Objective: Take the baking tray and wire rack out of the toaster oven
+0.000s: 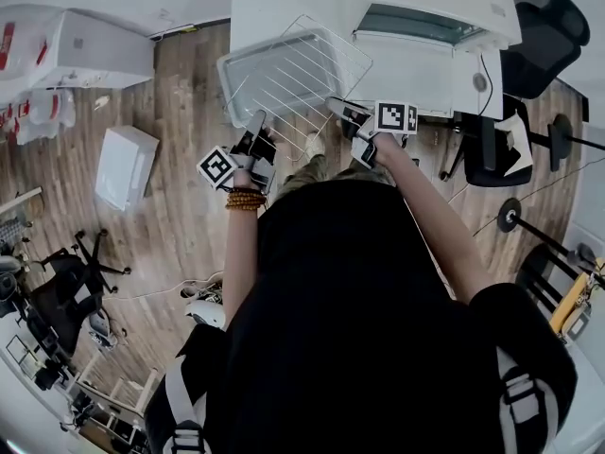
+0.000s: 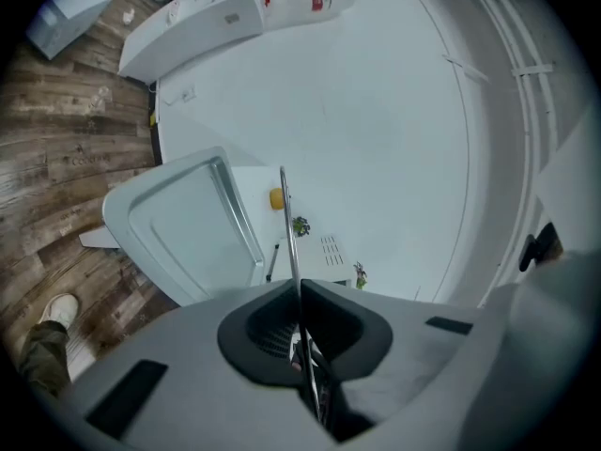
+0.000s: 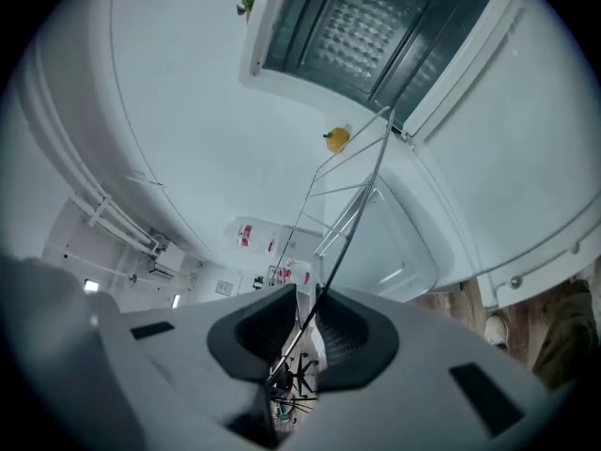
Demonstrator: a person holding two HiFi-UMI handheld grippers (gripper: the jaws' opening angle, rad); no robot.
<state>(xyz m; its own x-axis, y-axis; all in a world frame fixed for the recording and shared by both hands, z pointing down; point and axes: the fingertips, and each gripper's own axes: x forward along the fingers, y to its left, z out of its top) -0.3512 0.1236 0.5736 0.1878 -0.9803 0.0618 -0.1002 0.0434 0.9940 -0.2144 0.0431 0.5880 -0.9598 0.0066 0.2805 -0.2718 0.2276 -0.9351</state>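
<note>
In the head view the wire rack hangs tilted just over the grey baking tray, which lies on the white table. My left gripper holds the rack's near left edge; in its own view the left gripper is shut on one rack wire, with the tray beyond. My right gripper is at the rack's near right edge. In the right gripper view its jaws stand slightly apart, with a rack wire between them. The toaster oven stands open and its cavity shows bare.
The oven's door lies folded down toward me. A small yellow object sits on the table. White boxes rest on the wood floor at left, and black chairs stand at right. A shoe shows below the table.
</note>
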